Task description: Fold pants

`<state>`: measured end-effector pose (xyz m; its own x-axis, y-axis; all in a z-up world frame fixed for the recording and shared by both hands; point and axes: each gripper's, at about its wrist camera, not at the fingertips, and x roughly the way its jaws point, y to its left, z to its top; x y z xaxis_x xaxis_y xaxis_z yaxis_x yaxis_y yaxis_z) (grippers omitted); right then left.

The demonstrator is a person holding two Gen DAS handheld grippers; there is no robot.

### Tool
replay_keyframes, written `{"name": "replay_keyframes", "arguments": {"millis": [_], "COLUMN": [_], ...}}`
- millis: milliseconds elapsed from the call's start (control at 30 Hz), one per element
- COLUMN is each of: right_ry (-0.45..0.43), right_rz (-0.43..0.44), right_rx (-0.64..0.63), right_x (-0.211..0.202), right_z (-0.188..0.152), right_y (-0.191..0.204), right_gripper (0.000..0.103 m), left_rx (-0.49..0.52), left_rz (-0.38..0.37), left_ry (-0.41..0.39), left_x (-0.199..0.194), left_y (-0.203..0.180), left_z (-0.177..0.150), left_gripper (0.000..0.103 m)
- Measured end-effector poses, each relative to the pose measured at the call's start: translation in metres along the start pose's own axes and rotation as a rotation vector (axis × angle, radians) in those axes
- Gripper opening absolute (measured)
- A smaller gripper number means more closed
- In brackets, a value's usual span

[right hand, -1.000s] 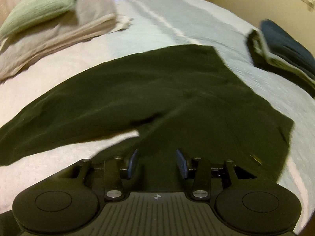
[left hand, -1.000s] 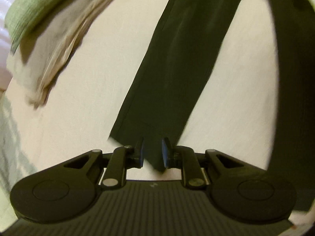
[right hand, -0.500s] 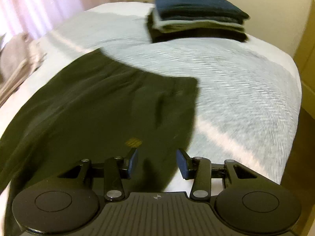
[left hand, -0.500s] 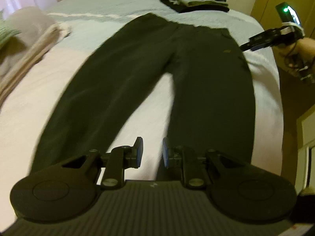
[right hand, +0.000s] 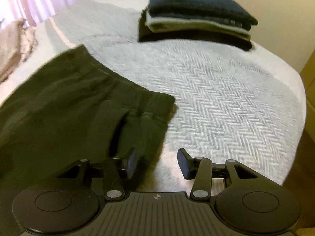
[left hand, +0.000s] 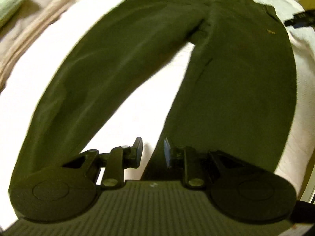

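Dark olive pants [left hand: 226,90] lie flat on the bed with both legs spread in an upside-down V. My left gripper [left hand: 152,151] hovers over the bare sheet between the legs, beside the inner edge of the right-hand leg. Its jaws stand narrowly apart and are opening, with nothing between them. In the right wrist view the pants [right hand: 69,108] show their waistband corner [right hand: 163,100]. My right gripper [right hand: 158,163] hangs just off that side edge, over the cover. Its jaws are also opening and grip nothing.
A stack of folded clothes [right hand: 196,19] sits at the far corner of the herringbone bed cover [right hand: 226,98]. A beige folded blanket [left hand: 39,23] and a green pillow [left hand: 9,2] lie at the left. The bed's edge and wooden floor [right hand: 309,147] are at the right.
The left gripper has moved from the hem of one leg to the gap between the legs. The right gripper has moved from over the seat to the waistband's side edge. Both jaws stand slightly wider.
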<state>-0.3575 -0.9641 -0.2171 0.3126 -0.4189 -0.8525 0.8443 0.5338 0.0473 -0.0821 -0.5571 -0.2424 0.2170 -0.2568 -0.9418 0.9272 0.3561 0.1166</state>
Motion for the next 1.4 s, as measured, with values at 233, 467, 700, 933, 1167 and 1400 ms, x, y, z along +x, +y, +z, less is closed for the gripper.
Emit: {"name": "replay_keyframes", "arguments": {"millis": [233, 467, 700, 933, 1167, 1400], "right_ry": [0.007, 0.065, 0.06, 0.053, 0.051, 0.08], "right_rz": [0.128, 0.196, 0.233, 0.302, 0.348, 0.294], "right_rx": [-0.087, -0.09, -0.165, -0.274, -0.353, -0.394], "right_x": [-0.1, -0.202, -0.278, -0.304, -0.302, -0.298], "right_z": [-0.04, -0.108, -0.144, -0.151, -0.144, -0.13], "right_y": [0.059, 0.109, 0.145, 0.184, 0.213, 0.218], "right_gripper": [0.046, 0.062, 0.077, 0.08, 0.08, 0.08], "left_rx": [-0.169, -0.375, -0.539, -0.634, -0.719, -0.719], "left_rz": [0.022, 0.052, 0.088, 0.128, 0.164, 0.167], "left_ry": [-0.066, -0.082, -0.093, -0.153, -0.19, -0.202], "left_x": [-0.096, -0.186, -0.253, -0.286, -0.298, -0.303], "left_y": [0.031, 0.055, 0.06, 0.059, 0.075, 0.091], "left_z": [-0.069, -0.189, -0.283, -0.328, -0.341, -0.324], "left_gripper": [0.02, 0.031, 0.062, 0.085, 0.091, 0.093]}}
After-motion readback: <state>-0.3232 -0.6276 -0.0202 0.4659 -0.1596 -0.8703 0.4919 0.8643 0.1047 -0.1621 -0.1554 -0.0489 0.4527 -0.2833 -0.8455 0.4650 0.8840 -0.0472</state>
